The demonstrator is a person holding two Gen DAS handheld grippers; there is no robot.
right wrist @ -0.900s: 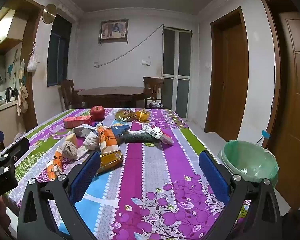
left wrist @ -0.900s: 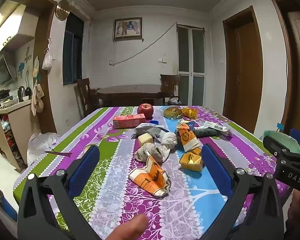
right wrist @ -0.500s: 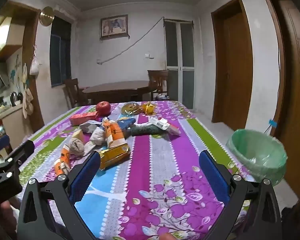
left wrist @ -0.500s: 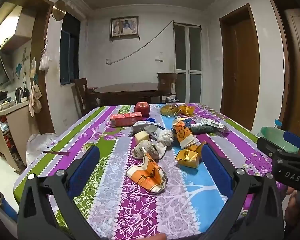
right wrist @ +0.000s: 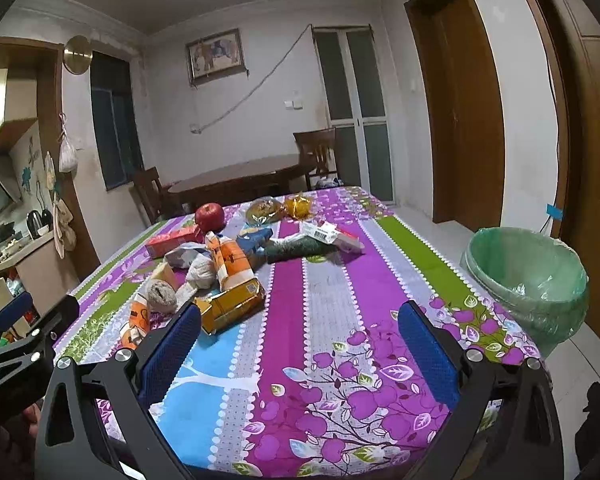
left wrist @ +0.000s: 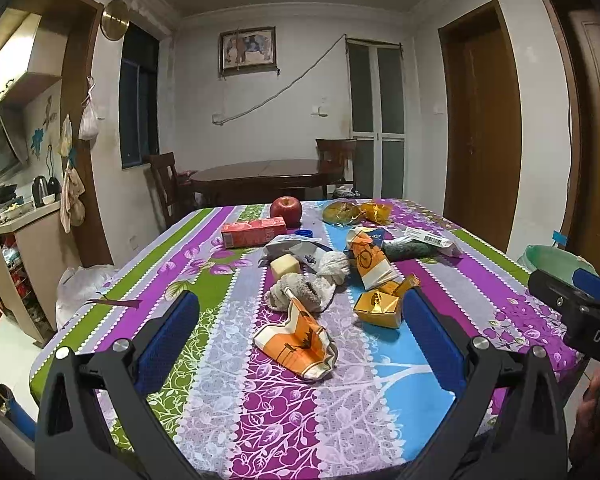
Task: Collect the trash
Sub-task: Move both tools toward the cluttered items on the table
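Left wrist view, tongs: the left tongs (left wrist: 300,324) stand wide apart and hold nothing, hovering over the near edge of the worktop (left wrist: 228,344).
Left wrist view, trash: an orange crumpled wrapper (left wrist: 298,340) lies at centre frame between the blue pads, nearest of all; behind it a grey wad of tissue (left wrist: 300,290), a yellow carton (left wrist: 380,308) to the right, an orange carton (left wrist: 370,262) beyond.
Left wrist view, other things: a red apple (left wrist: 286,208) and a red box (left wrist: 254,232) sit farther up the frame.
Left wrist view, neighbour: the right tongs' body shows at the right edge, with only a sliver of the bin behind it.
Right wrist view, tongs: the right tongs (right wrist: 300,344) are also wide and empty, over bare cloth in the lower middle of the frame.
Right wrist view, bin: a green-lined trash bin (right wrist: 528,280) stands on the floor at the right, just beside the worktop's edge; this view shows its open mouth, which the other barely does.
Right wrist view, trash: the pile sits left of centre, with the yellow carton (right wrist: 232,306) closest to the left pad.
Step in hand: judged as the approach, nothing yet picked up.
Next move: probably lowering the left tongs around the orange crumpled wrapper and closing, then carrying it across to the bin; the flat, limp wrapper may need a low, firm pinch.
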